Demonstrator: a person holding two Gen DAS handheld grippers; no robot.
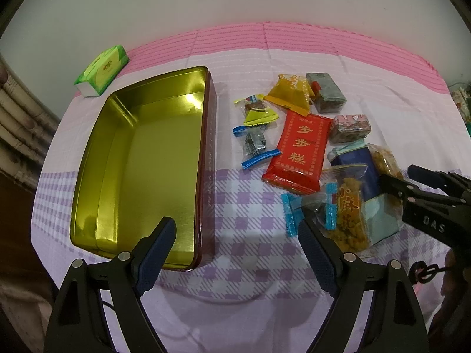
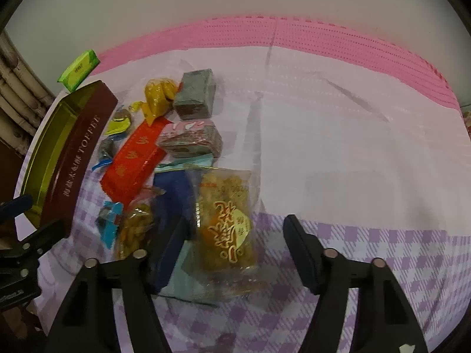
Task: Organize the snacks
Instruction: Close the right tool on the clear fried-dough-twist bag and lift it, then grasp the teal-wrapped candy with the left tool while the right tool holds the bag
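2 hand-held grippers gape: left hand-held gripper (image 1: 235, 245) beside the toffee tin (image 1: 141, 158), right hand-held gripper (image 2: 235, 235) straddling a clear-wrapped snack pack (image 2: 226, 220), pads not touching.

An open gold-lined tin (image 1: 147, 158) with maroon walls is sitting empty on the checked cloth, while just beside it a heap of wrapped snacks is lying loose — a red packet (image 1: 300, 150) flat at the centre, a yellow pouch (image 1: 290, 92) behind it, and a clear bag of golden pieces (image 2: 226, 220) resting partly on a blue-wrapped pack (image 2: 173, 188).
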